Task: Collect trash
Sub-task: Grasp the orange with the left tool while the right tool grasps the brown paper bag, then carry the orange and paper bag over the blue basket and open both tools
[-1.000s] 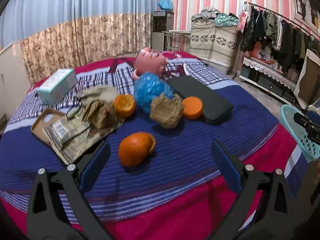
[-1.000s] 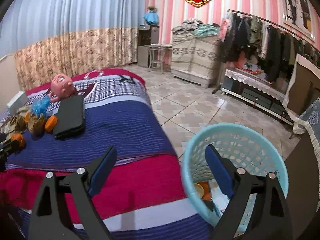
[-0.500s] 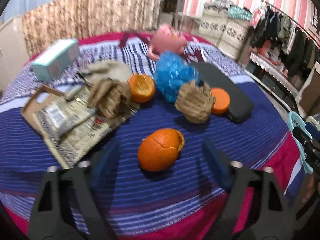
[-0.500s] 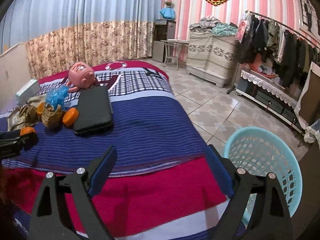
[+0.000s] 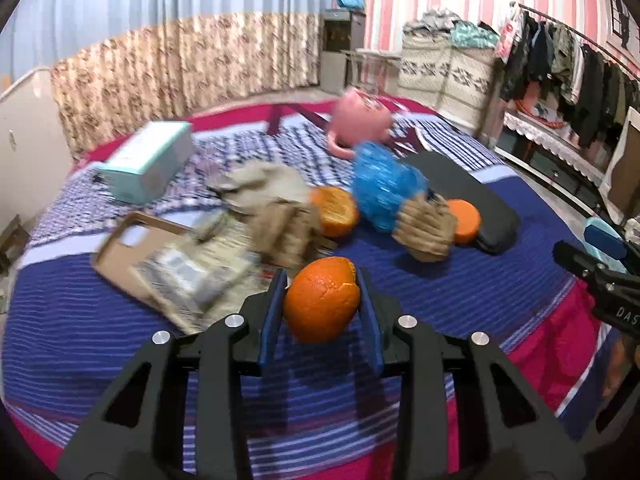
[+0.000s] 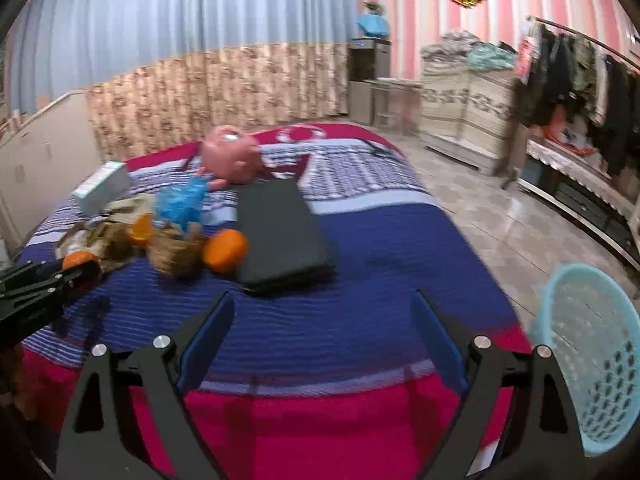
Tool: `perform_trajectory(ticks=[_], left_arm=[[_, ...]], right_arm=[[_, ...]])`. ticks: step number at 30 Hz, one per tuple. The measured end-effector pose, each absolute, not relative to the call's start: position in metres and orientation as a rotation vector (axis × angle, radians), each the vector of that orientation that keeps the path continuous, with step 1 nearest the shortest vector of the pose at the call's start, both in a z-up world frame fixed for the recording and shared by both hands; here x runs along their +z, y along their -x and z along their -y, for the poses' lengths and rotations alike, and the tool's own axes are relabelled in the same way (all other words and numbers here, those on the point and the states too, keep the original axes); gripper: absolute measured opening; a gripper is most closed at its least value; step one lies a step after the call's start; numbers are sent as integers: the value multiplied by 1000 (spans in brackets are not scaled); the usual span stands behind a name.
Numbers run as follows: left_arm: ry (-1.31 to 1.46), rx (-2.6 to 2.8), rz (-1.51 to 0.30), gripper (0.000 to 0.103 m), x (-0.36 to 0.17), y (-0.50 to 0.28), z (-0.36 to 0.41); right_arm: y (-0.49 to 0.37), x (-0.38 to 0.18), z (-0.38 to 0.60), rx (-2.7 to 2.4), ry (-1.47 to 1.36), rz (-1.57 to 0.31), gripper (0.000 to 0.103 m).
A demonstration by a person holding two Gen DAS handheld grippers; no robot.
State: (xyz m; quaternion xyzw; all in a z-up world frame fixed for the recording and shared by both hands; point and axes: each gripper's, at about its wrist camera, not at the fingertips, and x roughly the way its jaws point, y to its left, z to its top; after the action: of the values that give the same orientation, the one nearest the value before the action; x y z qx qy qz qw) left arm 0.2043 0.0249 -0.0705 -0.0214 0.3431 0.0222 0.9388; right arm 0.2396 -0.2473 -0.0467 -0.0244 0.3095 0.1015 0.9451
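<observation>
My left gripper (image 5: 321,300) is shut on an orange peel shell (image 5: 322,299) and holds it over the bed; it also shows in the right wrist view (image 6: 78,260). Behind it on the bed lie crumpled brown paper (image 5: 286,228), a second brown paper wad (image 5: 426,226), two more orange peels (image 5: 336,212) (image 5: 464,216), a blue plastic bag (image 5: 384,188) and printed wrappers (image 5: 192,272). My right gripper (image 6: 322,344) is open and empty above the bed's near edge. The light blue trash basket (image 6: 588,360) stands on the floor to its right.
A pink plush toy (image 5: 360,124), a black flat case (image 5: 468,188), a teal box (image 5: 148,162) and a brown phone case (image 5: 124,248) lie on the striped bed (image 5: 440,300). A clothes rack (image 6: 580,92) and tiled floor (image 6: 500,224) are to the right.
My left gripper has closed on the nearest orange peel and lifted it. My right gripper has swung left from the basket toward the bed.
</observation>
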Motion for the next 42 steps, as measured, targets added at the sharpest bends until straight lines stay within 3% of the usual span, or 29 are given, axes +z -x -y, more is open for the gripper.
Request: perform_trajectory(ticks=[13,15,22,31,42], left_arm=[[74,196,-661,34,-57,-190,-102],[72,202,-660,34,-57,-189,-101],[50,197,-637,34,-53,-187,-94],[28,129,-623,34,-45,-191,-49],[-23,31,-589,34,-29,-203,20]], right_arm=[[-273,-65,134,374,163,-697,83],[-280,-70,128,391,167,-731,46],[-261,-56,144,438,138,-691,45],[-206,-26,228,344,90,-617,45],[-197,-15,318,206,28,-568,45]])
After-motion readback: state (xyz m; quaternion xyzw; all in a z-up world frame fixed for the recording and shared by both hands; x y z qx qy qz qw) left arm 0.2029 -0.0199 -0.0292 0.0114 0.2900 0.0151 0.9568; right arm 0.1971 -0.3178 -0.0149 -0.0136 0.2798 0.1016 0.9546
